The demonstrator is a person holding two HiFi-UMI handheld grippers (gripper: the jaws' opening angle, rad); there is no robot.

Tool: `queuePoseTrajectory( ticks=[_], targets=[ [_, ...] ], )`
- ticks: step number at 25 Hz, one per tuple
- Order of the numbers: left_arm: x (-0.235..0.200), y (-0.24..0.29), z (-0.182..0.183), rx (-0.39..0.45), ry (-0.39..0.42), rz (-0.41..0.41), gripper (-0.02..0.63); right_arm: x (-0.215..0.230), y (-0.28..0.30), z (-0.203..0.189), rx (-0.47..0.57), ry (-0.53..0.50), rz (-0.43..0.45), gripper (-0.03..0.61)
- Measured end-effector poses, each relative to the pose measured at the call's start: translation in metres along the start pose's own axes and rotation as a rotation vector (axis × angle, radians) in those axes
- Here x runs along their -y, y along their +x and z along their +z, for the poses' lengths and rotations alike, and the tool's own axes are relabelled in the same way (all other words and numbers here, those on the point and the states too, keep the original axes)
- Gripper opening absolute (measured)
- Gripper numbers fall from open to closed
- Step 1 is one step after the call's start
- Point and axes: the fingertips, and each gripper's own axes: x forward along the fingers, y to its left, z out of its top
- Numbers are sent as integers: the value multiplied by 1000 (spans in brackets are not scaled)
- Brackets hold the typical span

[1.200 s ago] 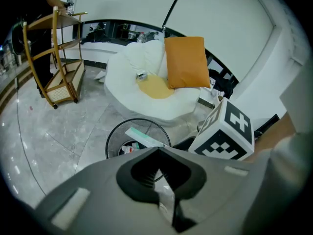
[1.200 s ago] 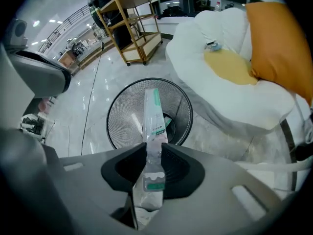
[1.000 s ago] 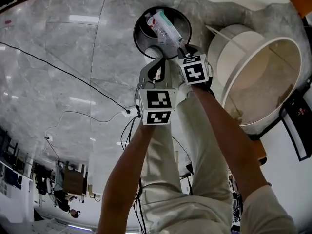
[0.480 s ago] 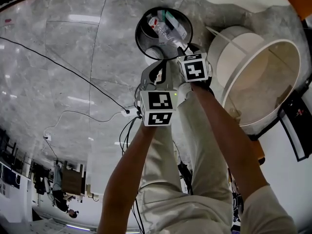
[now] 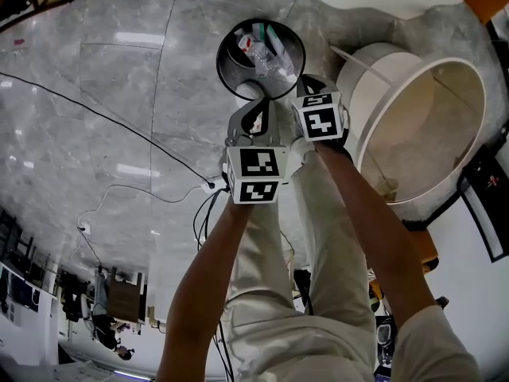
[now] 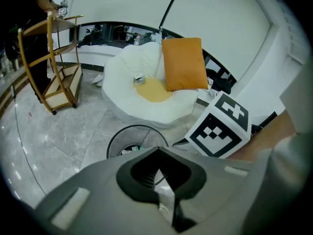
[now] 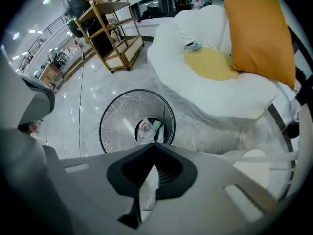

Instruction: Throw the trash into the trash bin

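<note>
A black mesh trash bin (image 5: 231,74) stands on the marble floor just beyond both grippers. A clear plastic bottle and wrappers (image 5: 258,46) lie at its bottom, also seen in the right gripper view as the trash (image 7: 148,129). My right gripper (image 5: 296,82) hangs over the bin's near rim (image 7: 117,121), pointing steeply down. Its jaws have just been closing and are shut with nothing between them (image 7: 155,148). My left gripper (image 5: 256,106) is beside it, a little nearer to me, jaws shut (image 6: 157,153) and empty, with the bin (image 6: 117,141) ahead.
A white round lounge seat (image 5: 413,126) with an orange cushion (image 7: 259,33) stands right of the bin. A wooden rack on wheels (image 7: 115,28) is further off. Black cables (image 5: 119,126) and a power strip (image 5: 213,183) lie on the floor at left.
The plastic bottle that my right gripper held over the bin has dropped inside. The right gripper has lifted slightly. The left gripper has stayed put.
</note>
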Motion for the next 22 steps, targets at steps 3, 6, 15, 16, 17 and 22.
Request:
queuePoseTrajectory(
  ticks=[3, 6, 15, 16, 17, 22],
  targets=[
    [7, -5, 12, 13, 34, -5, 0, 2, -17, 8, 44, 32, 25, 21],
    [19, -6, 21, 9, 63, -14, 0, 9, -34, 12, 71, 86, 59, 20],
    [67, -15, 44, 5, 172, -59, 0, 40, -98, 23, 217, 151, 63, 21],
    [74, -17, 47, 9, 179, -72, 0, 45, -106, 22, 221, 153, 54, 21],
    [81, -19, 50, 11, 189, -86, 0, 49, -113, 21, 227, 156, 46, 21],
    [120, -26, 56, -15, 241, -169, 0, 70, -152, 13, 292, 186, 12, 21]
  ],
)
